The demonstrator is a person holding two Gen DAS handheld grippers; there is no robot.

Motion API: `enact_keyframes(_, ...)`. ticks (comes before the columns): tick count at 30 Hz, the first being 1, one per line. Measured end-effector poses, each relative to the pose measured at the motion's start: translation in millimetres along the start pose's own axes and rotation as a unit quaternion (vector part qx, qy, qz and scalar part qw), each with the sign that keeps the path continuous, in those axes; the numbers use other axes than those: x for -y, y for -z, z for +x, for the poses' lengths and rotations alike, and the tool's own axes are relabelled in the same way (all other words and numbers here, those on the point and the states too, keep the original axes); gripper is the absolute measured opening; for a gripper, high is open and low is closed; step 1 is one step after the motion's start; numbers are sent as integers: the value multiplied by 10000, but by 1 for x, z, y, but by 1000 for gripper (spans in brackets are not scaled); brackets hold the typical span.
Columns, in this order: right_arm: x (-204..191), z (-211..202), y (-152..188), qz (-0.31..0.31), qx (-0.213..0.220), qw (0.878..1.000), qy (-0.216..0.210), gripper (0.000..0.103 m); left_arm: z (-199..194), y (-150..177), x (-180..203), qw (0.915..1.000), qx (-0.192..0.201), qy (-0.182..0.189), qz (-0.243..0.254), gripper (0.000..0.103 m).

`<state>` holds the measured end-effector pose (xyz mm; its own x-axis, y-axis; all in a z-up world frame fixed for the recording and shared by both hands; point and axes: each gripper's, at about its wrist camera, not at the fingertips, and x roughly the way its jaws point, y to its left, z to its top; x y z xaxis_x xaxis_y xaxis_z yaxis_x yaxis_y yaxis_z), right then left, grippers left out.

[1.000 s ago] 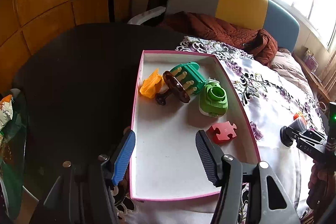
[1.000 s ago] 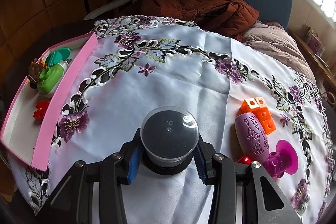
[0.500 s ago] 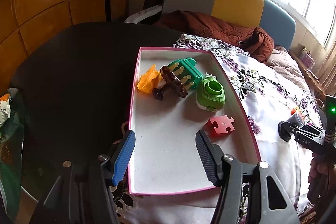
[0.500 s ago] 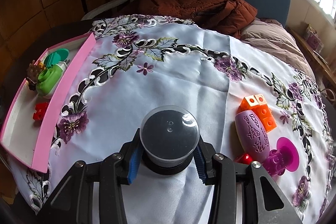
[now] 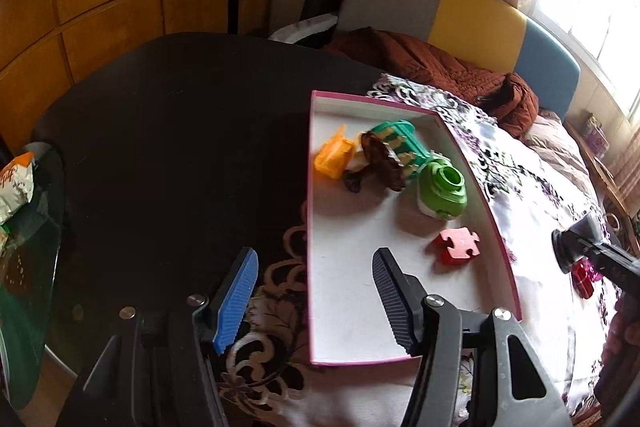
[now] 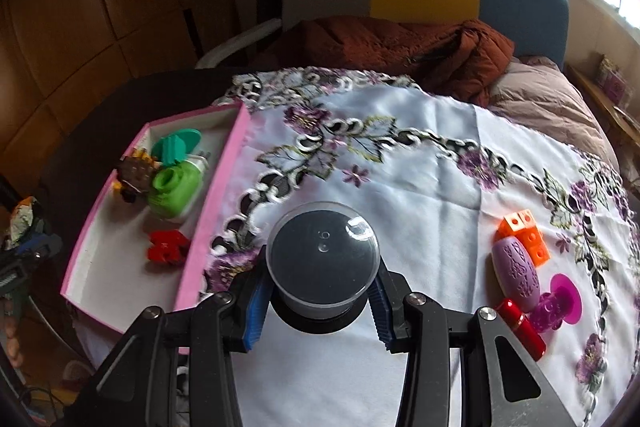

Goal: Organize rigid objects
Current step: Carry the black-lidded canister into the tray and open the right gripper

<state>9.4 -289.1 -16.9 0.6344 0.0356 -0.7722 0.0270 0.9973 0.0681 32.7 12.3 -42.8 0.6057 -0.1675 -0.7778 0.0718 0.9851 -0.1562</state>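
My right gripper point(image 6: 318, 301) is shut on a round dark container with a clear lid point(image 6: 322, 259), lifted above the embroidered cloth. The same container point(image 5: 574, 241) shows at the right edge of the left wrist view. A pink-rimmed white tray point(image 5: 498, 223) point(image 6: 216, 211) holds a red puzzle piece point(image 5: 458, 245) point(image 6: 166, 245), a green dispenser point(image 5: 442, 191) point(image 6: 176, 189), a teal comb-like piece point(image 5: 400, 143), a brown piece point(image 5: 380, 163) and an orange piece point(image 5: 334, 159). My left gripper point(image 5: 314, 291) is open and empty, astride the tray's near left rim.
On the cloth to the right lie an orange block point(image 6: 524, 235), a purple oval point(image 6: 516, 275), a magenta piece point(image 6: 560, 303) and a red cylinder point(image 6: 520, 327). Left of the tray lies the dark tabletop point(image 5: 180, 147). A chair with a brown jacket point(image 6: 400, 47) stands behind.
The right gripper has risen with the container and swung toward the tray. The left gripper has shifted left, so the tray now sits further right in its view.
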Motion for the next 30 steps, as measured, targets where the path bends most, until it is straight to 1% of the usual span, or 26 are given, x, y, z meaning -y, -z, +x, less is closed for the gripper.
enact_keyframes(4, -42, -6, -14, -315, 146, 9984, -450, 44, 0, 0, -13, 9999, 22, -61, -129, 60)
enact_keyframes(7, -77, -2, -20, -551, 118, 9949, -841, 44, -2, -2, -18, 9998, 70, -102, -176, 60)
enact_keyframes(11, -123, 14, -22, -889, -80, 9885, -1222, 44, -6, -4, -21, 9996, 180, -156, -159, 60)
enact_keyframes(14, -153, 32, -22, -1136, -290, 9833, -1389, 44, -9, -5, -24, 9995, 233, -193, -128, 60)
enact_keyframes(17, -177, 54, -23, -1228, -574, 9784, -1561, 44, -10, -5, -28, 9994, 232, -221, -122, 60)
enact_keyframes(21, -207, 80, -29, -1392, -833, 9735, -1611, 44, -8, -4, -32, 9993, 207, -264, -161, 60)
enact_keyframes(24, -225, 97, -34, -1522, -919, 9733, -1452, 44, -8, -2, -36, 9992, 187, -276, -210, 60)
enact_keyframes(26, -232, 109, -36, -1538, -951, 9743, -1345, 44, -7, -2, -39, 9992, 167, -294, -236, 60)
enact_keyframes(30, -240, 127, -38, -1547, -1098, 9735, -1274, 45, -7, 1, -43, 9990, 150, -323, -278, 60)
